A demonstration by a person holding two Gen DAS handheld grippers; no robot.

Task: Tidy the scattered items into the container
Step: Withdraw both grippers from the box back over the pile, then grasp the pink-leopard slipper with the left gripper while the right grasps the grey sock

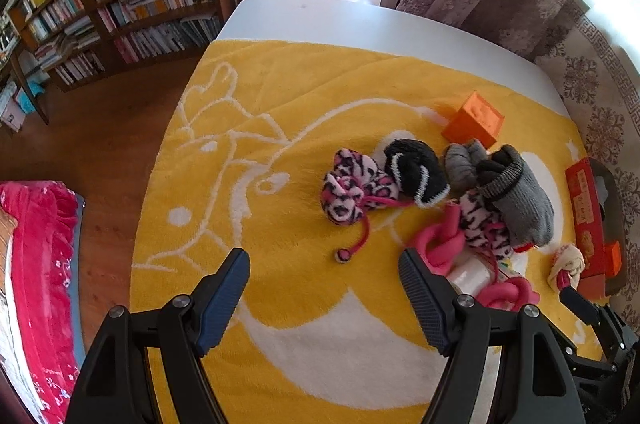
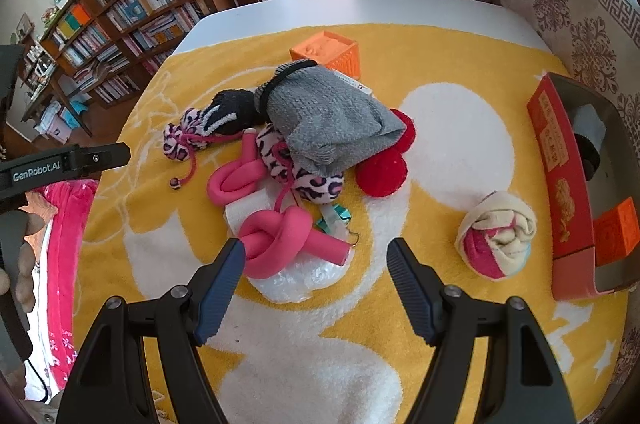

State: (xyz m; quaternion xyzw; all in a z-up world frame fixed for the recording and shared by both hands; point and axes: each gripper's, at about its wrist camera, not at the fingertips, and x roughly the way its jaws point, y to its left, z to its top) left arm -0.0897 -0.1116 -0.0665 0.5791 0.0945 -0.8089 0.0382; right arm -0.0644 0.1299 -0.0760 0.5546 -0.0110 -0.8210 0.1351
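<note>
Yellow towel with white figures, spread over a white table; all items lie on it.

Container: red box at the right edge of the towel, open on top. Holds an orange cube and something dark further back, not clear enough to name.

Scattered items, central heap:
- grey sock, largest piece, lying over the others;
- red pompoms, partly under the grey sock;
- black sock with white stripes;
- leopard socks, pink and black, with cords;
- pink foam tube, knotted, resting on a clear plastic bag;
- orange block behind the heap.

Apart from the heap: rolled sock, cream and pink, lying just beside the red box.

Left gripper: fingers wide apart, holding nothing, hovering over bare towel near the heap's left side.

Right gripper: fingers wide apart, holding nothing, above the towel; the knotted tube lies just ahead of its left finger.

Step, as judged: between picks, most items not yet boxed. The right gripper looks set for the knotted tube. That calls for lowering the fingers either side of the knot, closing without catching the bag beneath, then carrying it right to the red box.
</note>
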